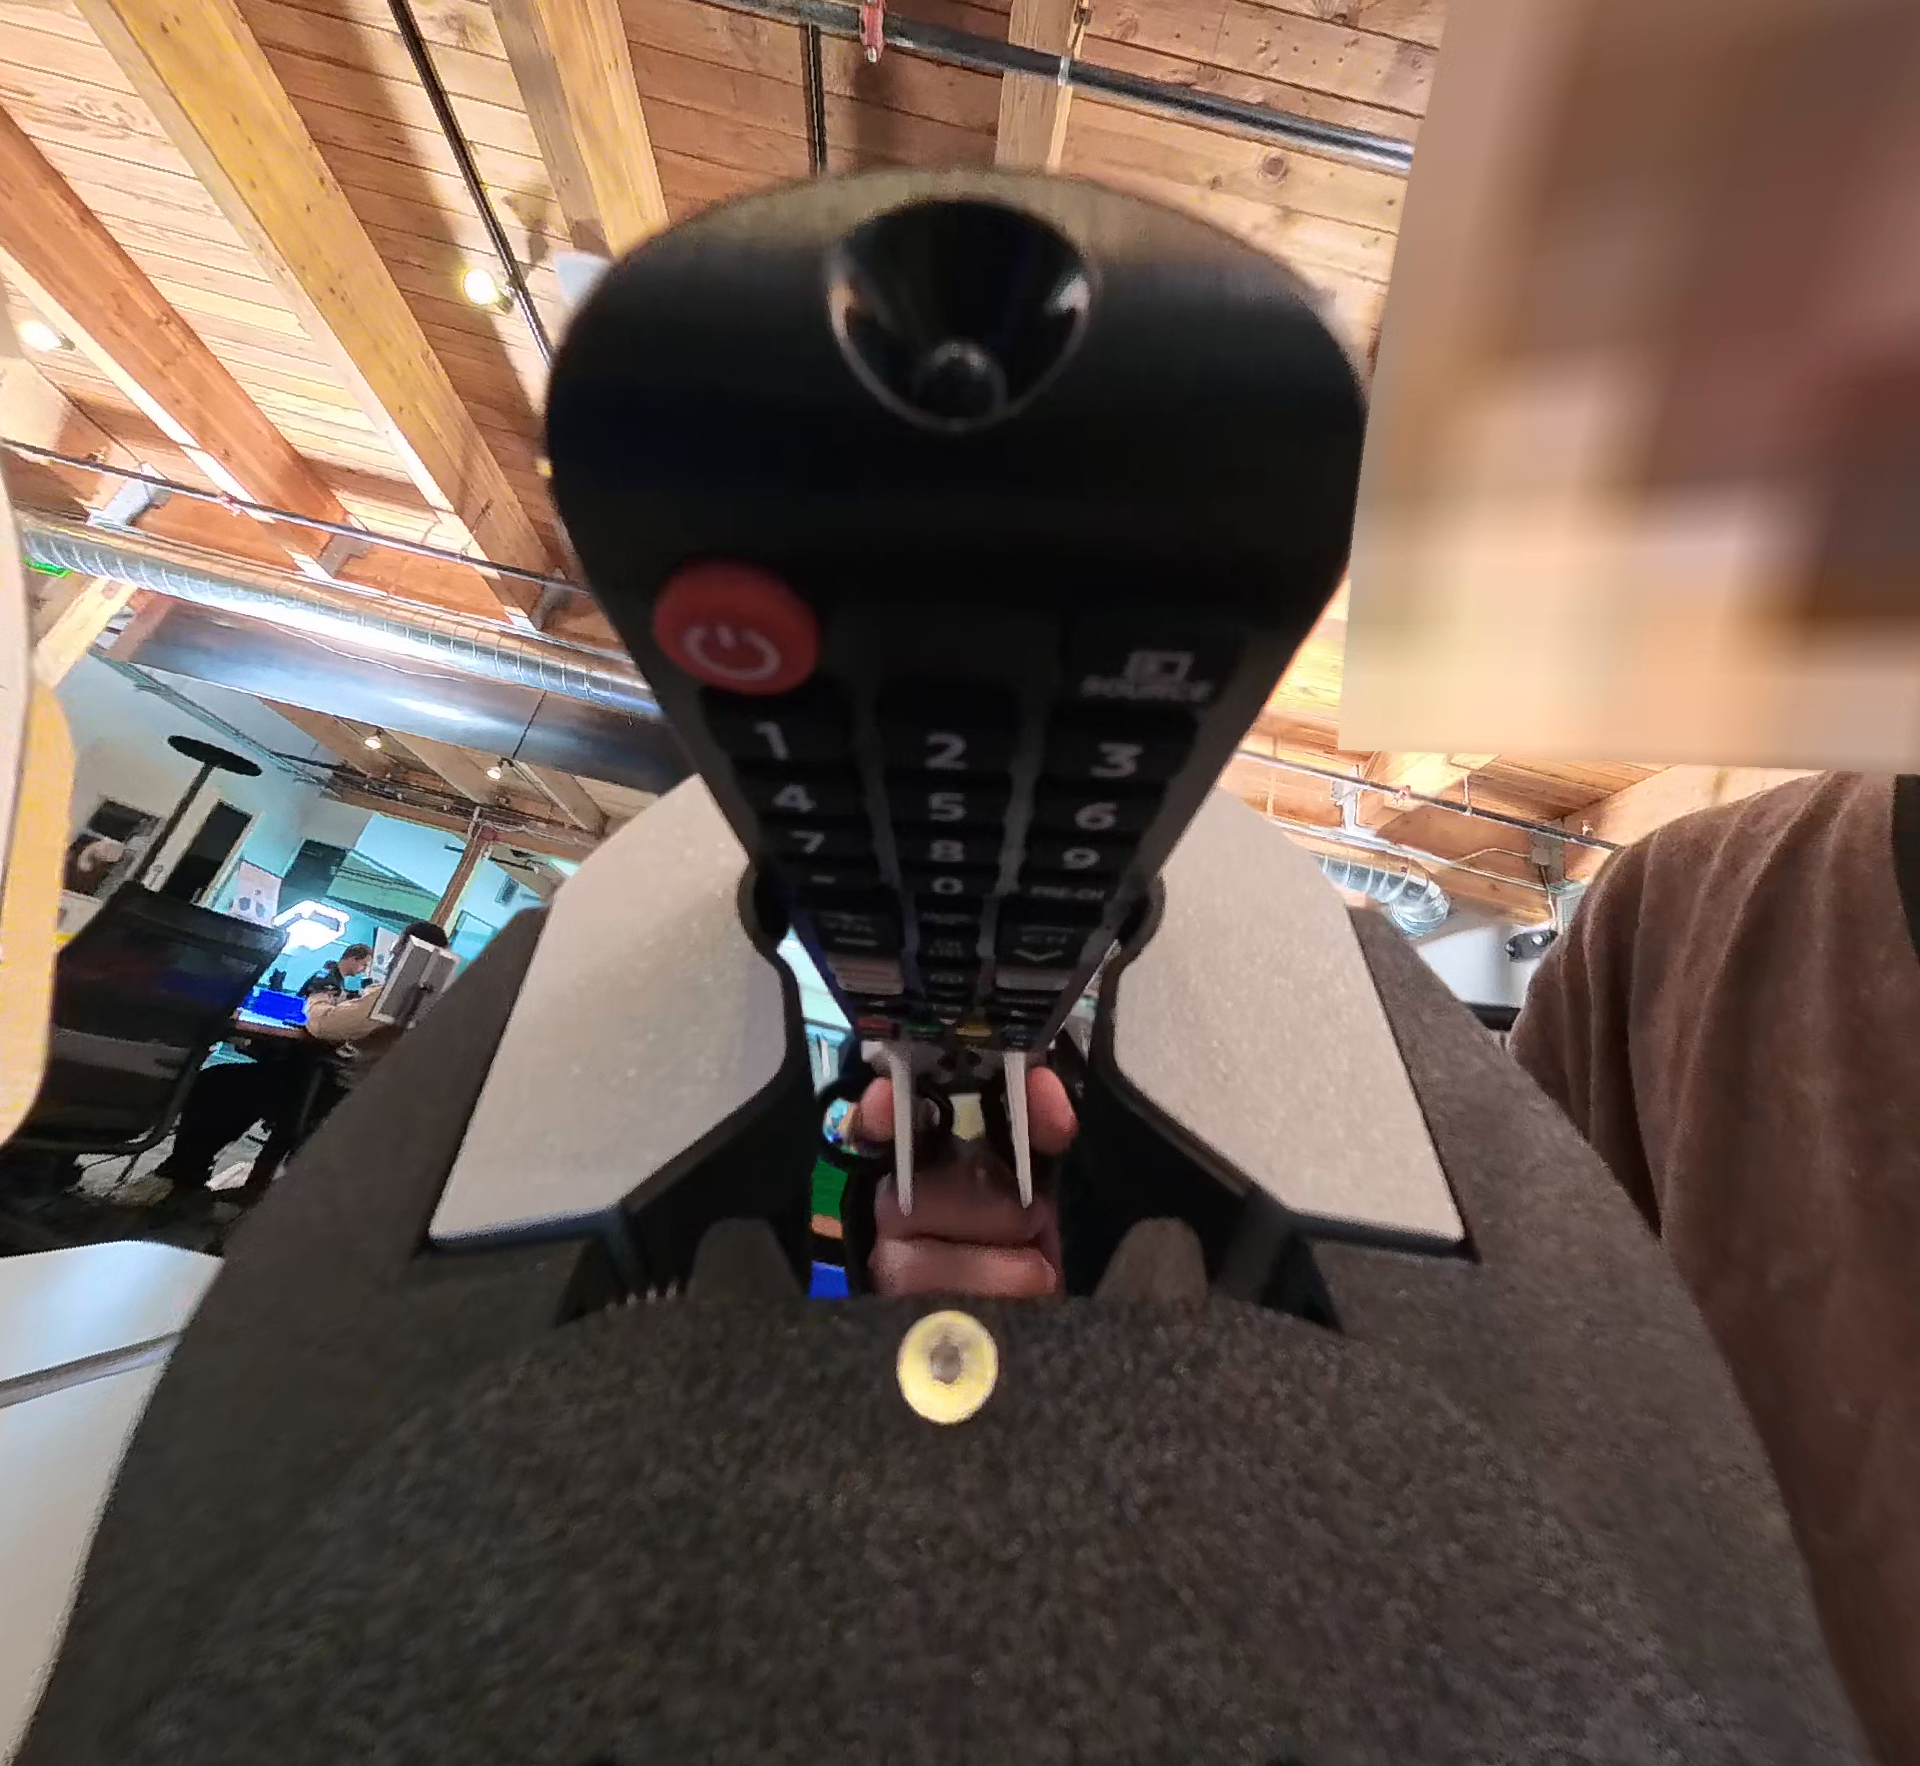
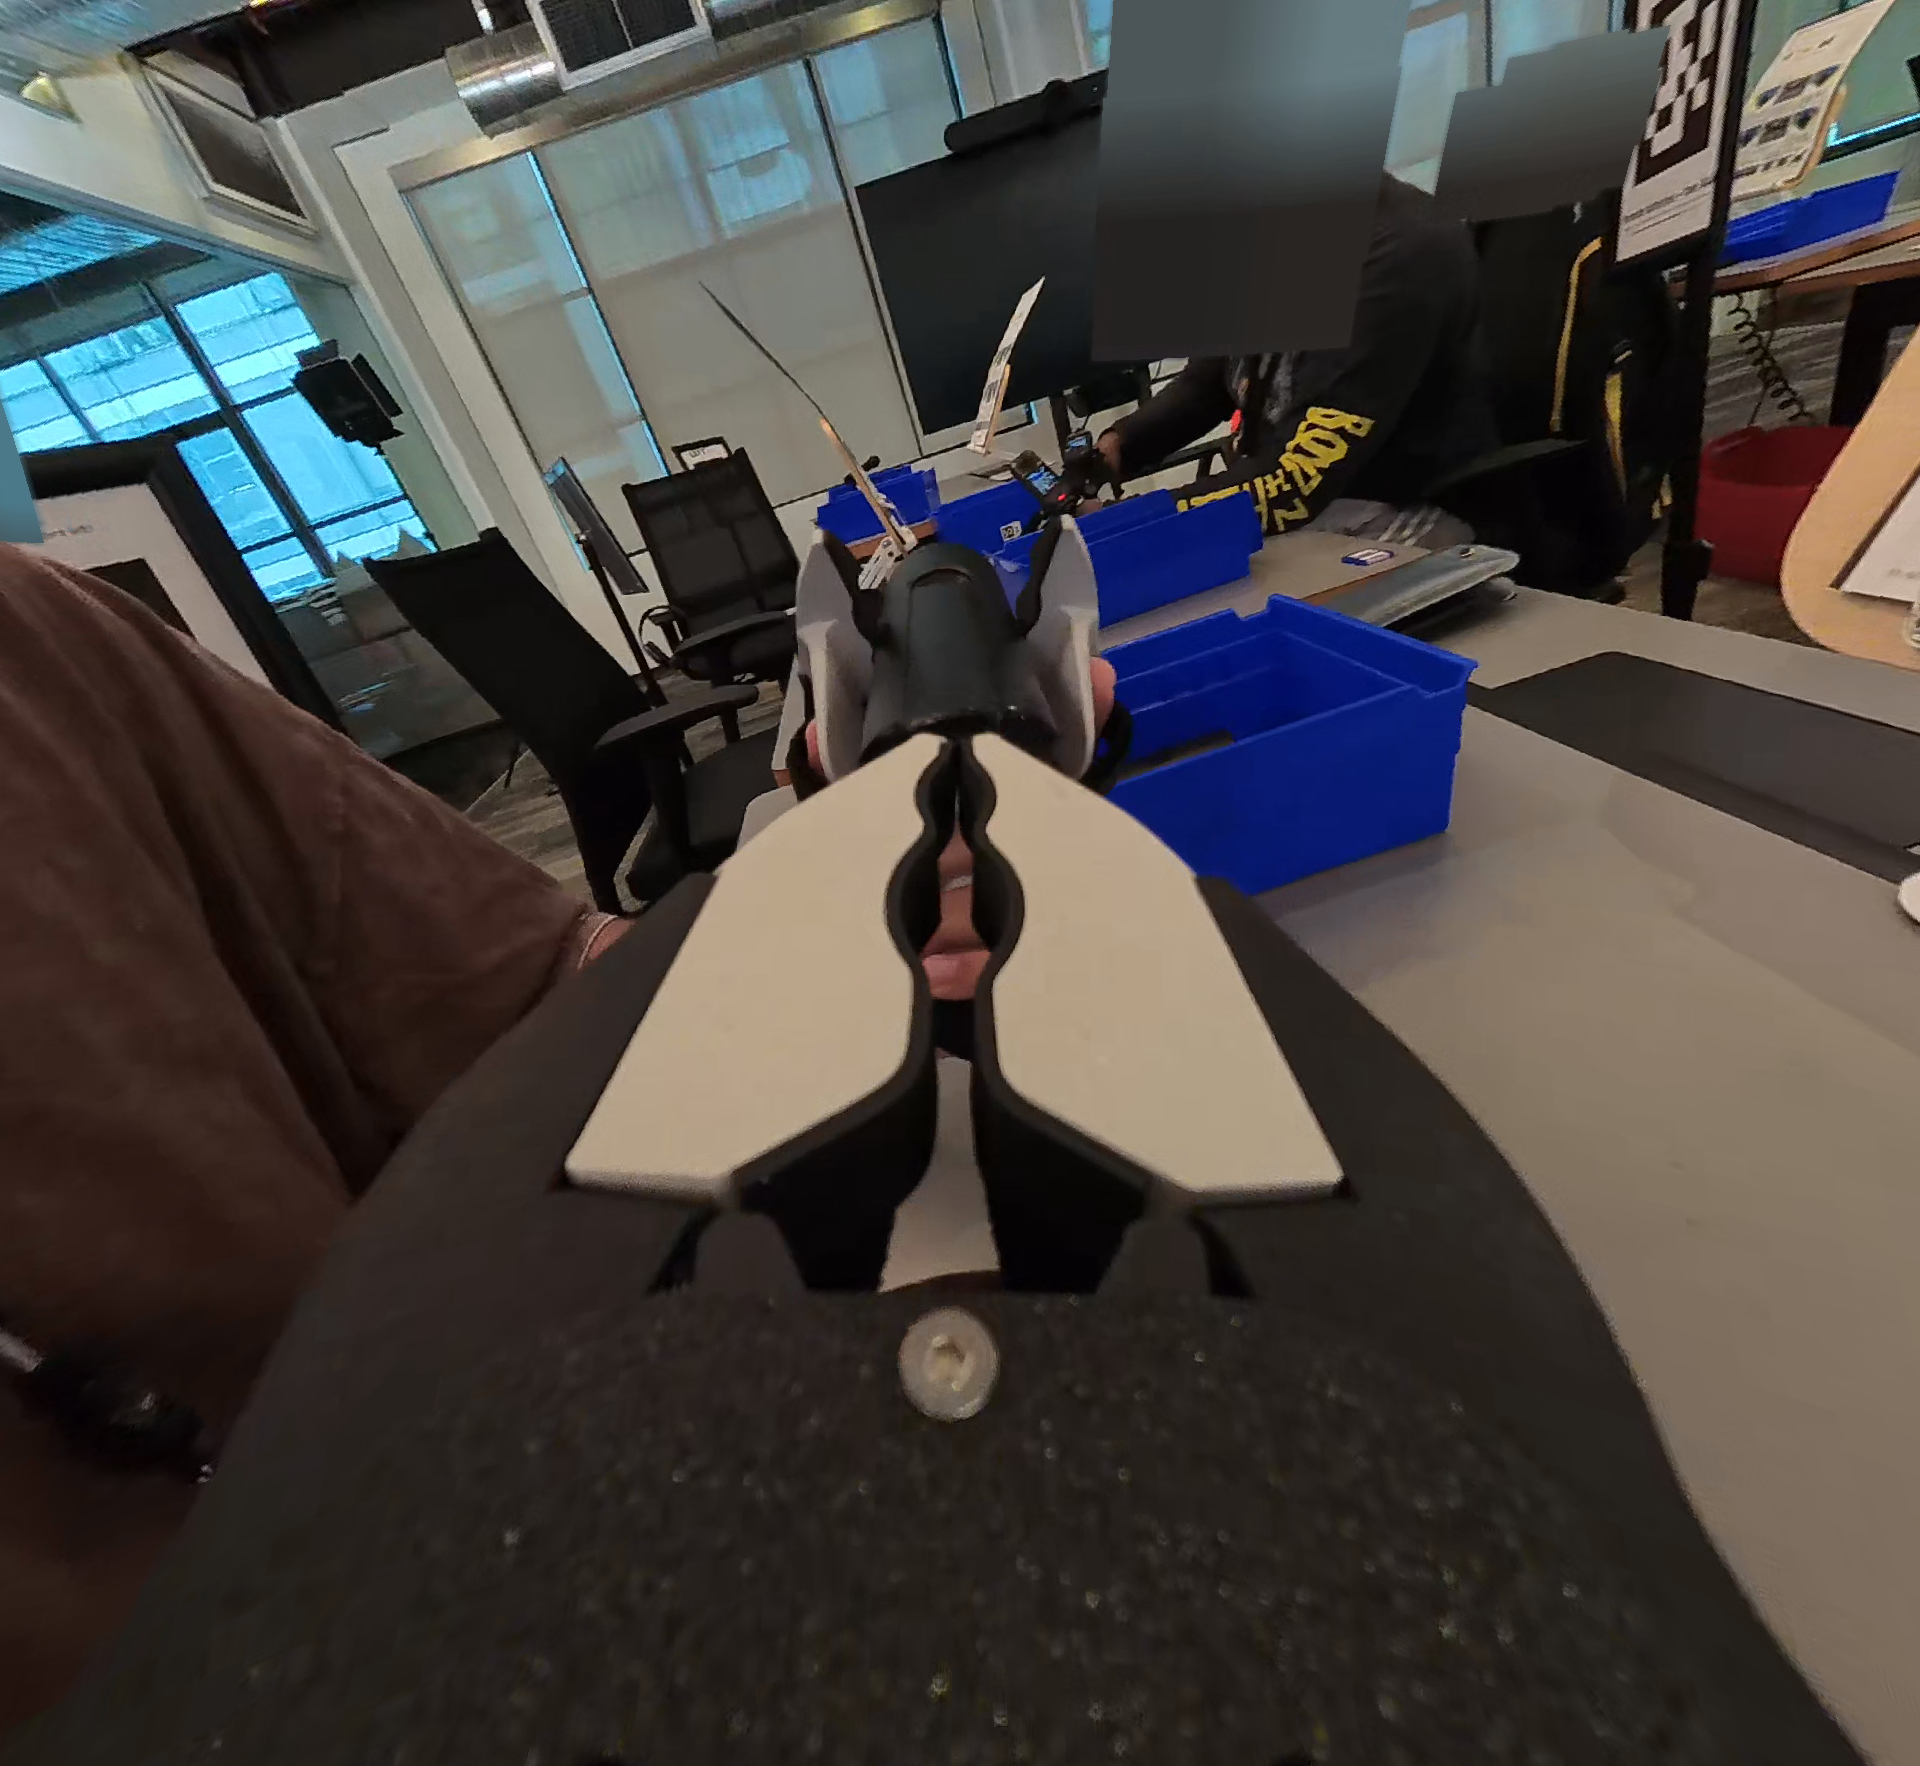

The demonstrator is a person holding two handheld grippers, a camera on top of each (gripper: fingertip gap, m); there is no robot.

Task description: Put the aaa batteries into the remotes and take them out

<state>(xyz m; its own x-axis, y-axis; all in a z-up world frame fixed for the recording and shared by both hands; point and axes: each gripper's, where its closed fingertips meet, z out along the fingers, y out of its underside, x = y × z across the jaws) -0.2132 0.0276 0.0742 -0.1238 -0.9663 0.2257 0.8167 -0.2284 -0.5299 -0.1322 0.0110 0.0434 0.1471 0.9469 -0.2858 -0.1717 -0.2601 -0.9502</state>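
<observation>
My left gripper (image 1: 951, 906) is shut on a black remote (image 1: 951, 490) and holds it up towards the ceiling. The button side with the red power button (image 1: 736, 627) faces the camera. The right wrist view shows the same gripper (image 2: 945, 656) from the other side. Its grey fingers (image 2: 831, 667) press on both sides of the remote's plain back (image 2: 935, 656). My right gripper (image 2: 954, 766) is shut, with its tips right at the near end of the remote. Nothing shows between its pads. I see no batteries in either view.
An open blue bin (image 2: 1299, 760) stands on the grey table (image 2: 1558, 937) to the right, with more blue bins (image 2: 1174, 542) behind and a black mat (image 2: 1714, 740) at the far right. A person's brown sleeve (image 2: 208, 885) fills the left. Office chairs (image 2: 582, 698) stand beyond. There is about 10 centimeters between the tips of the two grippers.
</observation>
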